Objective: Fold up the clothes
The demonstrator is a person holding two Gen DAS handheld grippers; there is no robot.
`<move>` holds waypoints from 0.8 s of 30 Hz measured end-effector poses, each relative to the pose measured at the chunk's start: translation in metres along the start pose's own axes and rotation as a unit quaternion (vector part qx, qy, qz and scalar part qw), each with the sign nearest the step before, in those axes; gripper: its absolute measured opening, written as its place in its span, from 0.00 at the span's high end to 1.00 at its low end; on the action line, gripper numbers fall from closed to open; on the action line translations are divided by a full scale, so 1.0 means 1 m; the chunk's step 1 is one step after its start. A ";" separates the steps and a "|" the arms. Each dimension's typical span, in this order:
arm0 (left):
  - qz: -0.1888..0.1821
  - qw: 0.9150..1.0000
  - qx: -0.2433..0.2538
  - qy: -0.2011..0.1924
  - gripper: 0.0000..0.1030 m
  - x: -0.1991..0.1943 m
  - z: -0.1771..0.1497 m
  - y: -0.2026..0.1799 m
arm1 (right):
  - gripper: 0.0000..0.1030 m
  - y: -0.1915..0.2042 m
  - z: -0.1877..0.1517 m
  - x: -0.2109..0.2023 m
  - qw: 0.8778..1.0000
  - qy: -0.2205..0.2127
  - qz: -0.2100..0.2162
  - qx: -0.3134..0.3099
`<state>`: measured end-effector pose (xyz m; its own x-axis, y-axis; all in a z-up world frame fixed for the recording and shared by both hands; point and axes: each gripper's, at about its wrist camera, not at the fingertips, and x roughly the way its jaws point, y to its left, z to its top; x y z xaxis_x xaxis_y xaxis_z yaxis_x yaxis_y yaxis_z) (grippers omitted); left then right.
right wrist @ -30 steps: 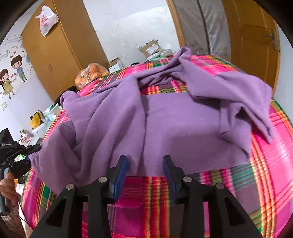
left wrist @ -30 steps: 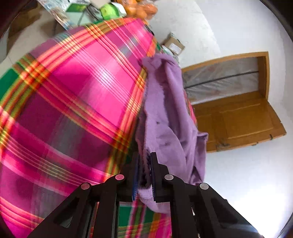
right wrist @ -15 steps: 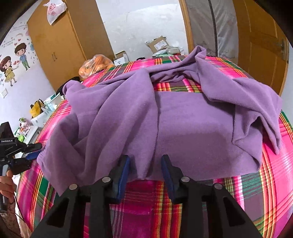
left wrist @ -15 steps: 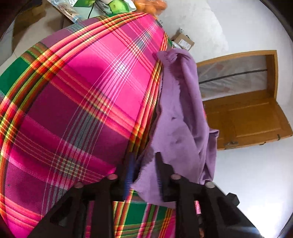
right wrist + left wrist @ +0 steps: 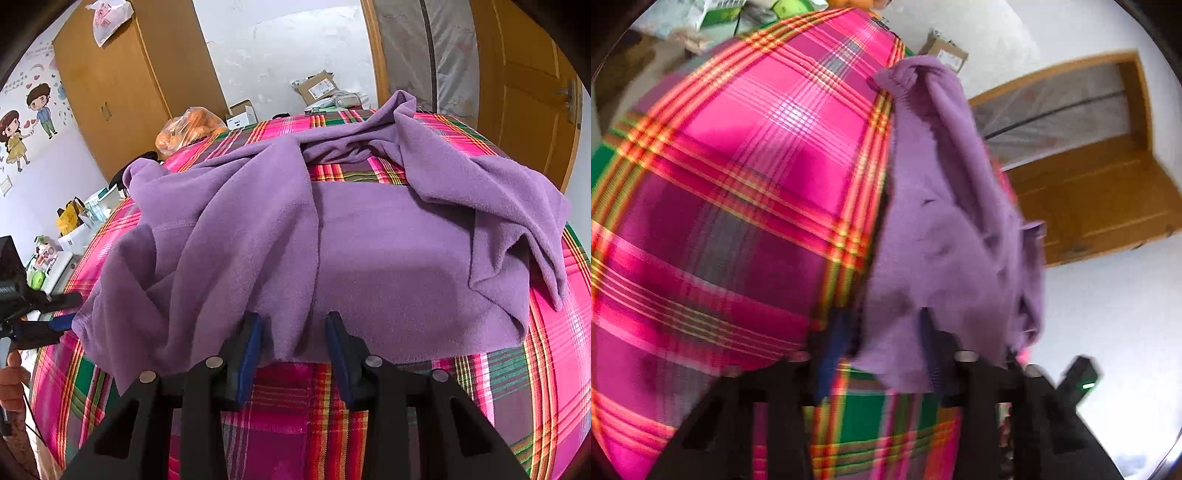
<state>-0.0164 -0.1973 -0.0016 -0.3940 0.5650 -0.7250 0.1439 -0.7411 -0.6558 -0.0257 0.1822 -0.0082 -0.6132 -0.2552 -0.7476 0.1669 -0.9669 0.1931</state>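
A purple fleece garment [image 5: 369, 251] lies spread and rumpled on the pink plaid bedcover [image 5: 546, 350], covering most of its top. Its broad middle panel lies fairly flat, with a straight seam running down the centre towards the near hem. The near hem lies close to the bedcover's front edge, with plaid showing below it. On the left, the fabric bunches in soft diagonal folds down to a gathered cuff near the bedcover's left edge. On the right, a loose flap is folded back over the panel. Towards the far side, two sleeve-like lengths twist together, leaving a strip of plaid bare beneath them.

In the left wrist view the same garment [image 5: 945, 236] runs along the bedcover's [image 5: 738, 206] right edge, its lower corner hanging crumpled.
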 end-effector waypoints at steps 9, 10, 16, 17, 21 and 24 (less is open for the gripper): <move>-0.026 0.999 -0.027 0.004 0.91 -0.007 -0.001 0.015 | 0.88 0.007 -0.001 -0.003 0.999 -0.002 -0.046 -0.029; -0.027 0.999 -0.025 0.003 0.91 -0.009 -0.002 0.015 | 0.82 0.011 -0.001 -0.006 0.996 -0.005 -0.073 -0.040; -0.036 0.999 -0.022 -0.003 0.92 -0.018 -0.004 0.023 | 0.65 0.055 -0.013 -0.043 0.981 -0.089 -0.123 -0.122; -0.039 0.999 -0.021 -0.002 0.92 -0.018 -0.003 0.023 | 0.64 0.067 -0.015 -0.049 0.980 -0.102 -0.094 -0.143; -0.042 0.999 -0.012 0.002 0.95 -0.022 -0.001 0.023 | 0.61 0.116 -0.024 -0.051 0.971 -0.104 0.027 -0.215; -0.054 0.998 -0.018 0.004 0.95 -0.024 0.001 0.024 | 0.60 0.155 -0.032 -0.027 0.957 -0.068 0.061 -0.274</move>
<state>-0.0044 -0.2291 0.0003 -0.4017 0.6434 -0.6517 0.1334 -0.6629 -0.7367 0.0418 0.0398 0.0213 -0.6512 -0.4007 -0.6444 0.6011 -0.7907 -0.1158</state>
